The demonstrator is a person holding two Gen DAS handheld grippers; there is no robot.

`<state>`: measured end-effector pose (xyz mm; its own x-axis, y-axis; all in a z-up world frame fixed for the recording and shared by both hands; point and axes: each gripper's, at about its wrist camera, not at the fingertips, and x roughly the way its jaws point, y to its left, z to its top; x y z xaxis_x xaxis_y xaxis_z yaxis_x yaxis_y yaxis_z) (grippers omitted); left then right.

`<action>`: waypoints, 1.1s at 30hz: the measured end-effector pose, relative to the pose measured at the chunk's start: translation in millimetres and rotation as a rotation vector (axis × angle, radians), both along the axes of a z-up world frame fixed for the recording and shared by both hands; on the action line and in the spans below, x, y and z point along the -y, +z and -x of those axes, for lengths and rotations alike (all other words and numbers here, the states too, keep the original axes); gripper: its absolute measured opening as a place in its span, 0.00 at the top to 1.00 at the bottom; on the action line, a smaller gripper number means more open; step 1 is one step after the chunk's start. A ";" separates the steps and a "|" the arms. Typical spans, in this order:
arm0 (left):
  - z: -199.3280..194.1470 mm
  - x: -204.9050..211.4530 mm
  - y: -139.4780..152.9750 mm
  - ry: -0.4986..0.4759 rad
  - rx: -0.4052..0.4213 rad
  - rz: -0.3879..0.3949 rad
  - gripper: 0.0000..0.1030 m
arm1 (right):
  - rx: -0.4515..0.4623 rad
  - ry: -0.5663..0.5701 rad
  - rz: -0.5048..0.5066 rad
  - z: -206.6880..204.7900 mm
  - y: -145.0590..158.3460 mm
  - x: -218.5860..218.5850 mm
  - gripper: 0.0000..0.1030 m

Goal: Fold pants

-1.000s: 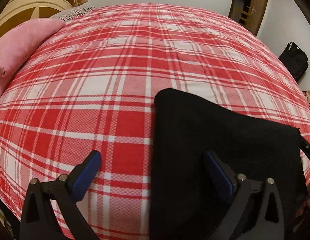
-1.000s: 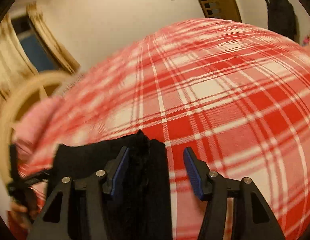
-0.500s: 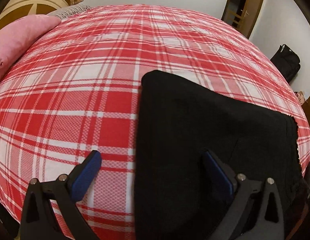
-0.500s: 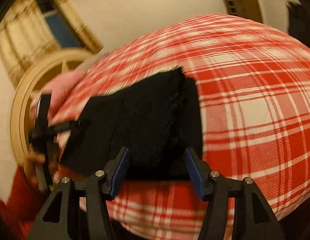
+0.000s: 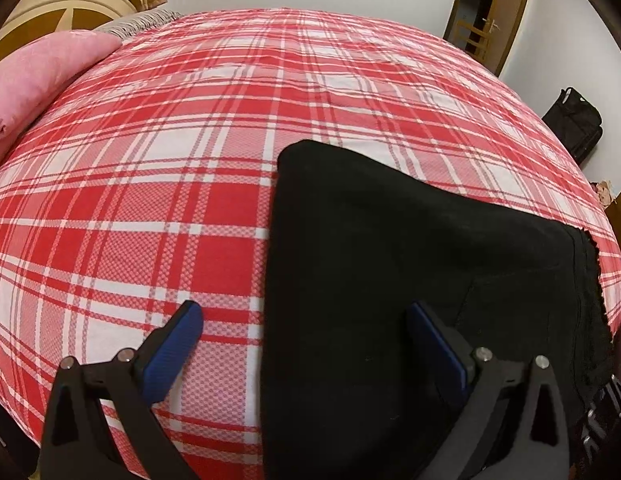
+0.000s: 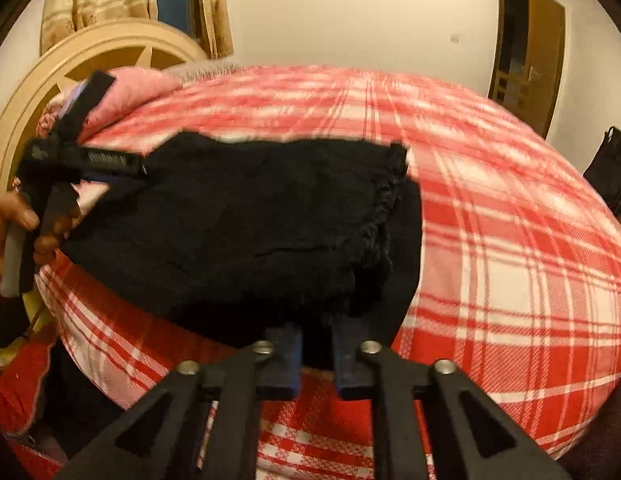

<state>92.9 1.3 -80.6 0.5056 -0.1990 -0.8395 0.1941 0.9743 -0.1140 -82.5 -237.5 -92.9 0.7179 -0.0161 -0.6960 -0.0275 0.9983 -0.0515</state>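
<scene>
Plaid bedspread (image 5: 158,184), black pants (image 5: 390,280) folded flat, frayed edge

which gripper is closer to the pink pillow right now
Left. The left gripper hangs open over the pants' pillow-side edge; the right gripper pinches their far end from the pink pillow.

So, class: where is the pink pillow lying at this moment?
In the left wrist view the pink pillow lies at the far left edge of the plaid bedspread, beside the cream headboard, well apart from the black pants.
</scene>
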 end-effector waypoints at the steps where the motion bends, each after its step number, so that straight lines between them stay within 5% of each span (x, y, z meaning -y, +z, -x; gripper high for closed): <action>1: 0.5 0.9 -0.2 0.001 0.005 -0.003 0.00 | 0.029 -0.001 0.015 2.4 6.8 -1.4 0.94; 5: 1.1 3.4 -0.5 -0.002 0.012 -0.010 0.00 | 0.067 0.000 0.086 4.5 21.3 -3.7 0.94; 10: 1.1 4.3 -1.0 -0.014 0.018 -0.012 0.00 | -0.076 -0.009 0.046 7.5 -11.4 9.0 0.94; 13: 1.7 4.0 -1.8 -0.019 0.024 -0.012 0.00 | -0.087 -0.023 0.026 16.2 -9.7 18.8 0.94; 17: 0.7 4.8 -1.7 -0.022 0.025 -0.011 0.00 | 0.015 -0.055 -0.062 25.6 24.3 31.6 0.94; 21: 0.4 6.1 -1.3 -0.018 0.030 -0.013 0.00 | 0.138 0.040 -0.098 7.5 58.0 6.3 0.94; 26: -2.1 7.3 -0.9 -0.021 0.015 -0.020 0.00 | -0.070 0.029 -0.024 -27.8 0.6 5.7 0.94; 27: -2.2 6.8 -1.0 -0.024 0.015 -0.017 0.00 | -0.010 0.050 -0.078 -18.7 -1.9 16.8 0.94; 33: -1.8 8.6 -2.1 -0.044 0.031 -0.017 0.00 | 0.007 0.004 -0.170 -6.2 17.3 31.4 0.89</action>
<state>94.7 -7.2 -82.6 0.5221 -0.2074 -0.8273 0.2403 0.9665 -0.0906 -76.2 -268.9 -75.6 0.7224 0.1039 -0.6837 -0.0315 0.9926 0.1175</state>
